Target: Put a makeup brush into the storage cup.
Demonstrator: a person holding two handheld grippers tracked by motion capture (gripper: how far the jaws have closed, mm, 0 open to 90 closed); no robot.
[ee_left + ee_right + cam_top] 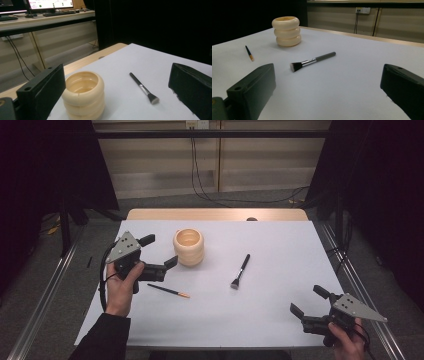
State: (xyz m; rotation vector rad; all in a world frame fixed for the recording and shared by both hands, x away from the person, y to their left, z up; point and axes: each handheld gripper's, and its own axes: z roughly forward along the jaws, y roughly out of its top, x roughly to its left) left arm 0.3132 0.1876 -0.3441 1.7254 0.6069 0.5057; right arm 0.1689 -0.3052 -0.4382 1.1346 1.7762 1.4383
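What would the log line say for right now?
left gripper: open, beside cream holder | right gripper: open, empty | makeup brush, pencil: lying on table

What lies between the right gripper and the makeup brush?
Nothing: bare white table cover runs from the open right gripper to the makeup brush, as the right gripper view shows.

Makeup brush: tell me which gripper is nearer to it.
Right gripper, just nearer the makeup brush, toward the near right corner. Left gripper sits farther left, beside the cup.

Dim room here: black curtains [370,180] hang on both sides, cables [200,175] trail down the beige back wall [260,165], grey carpet [65,285] below, monitors [50,3] glowing on a desk [37,21].
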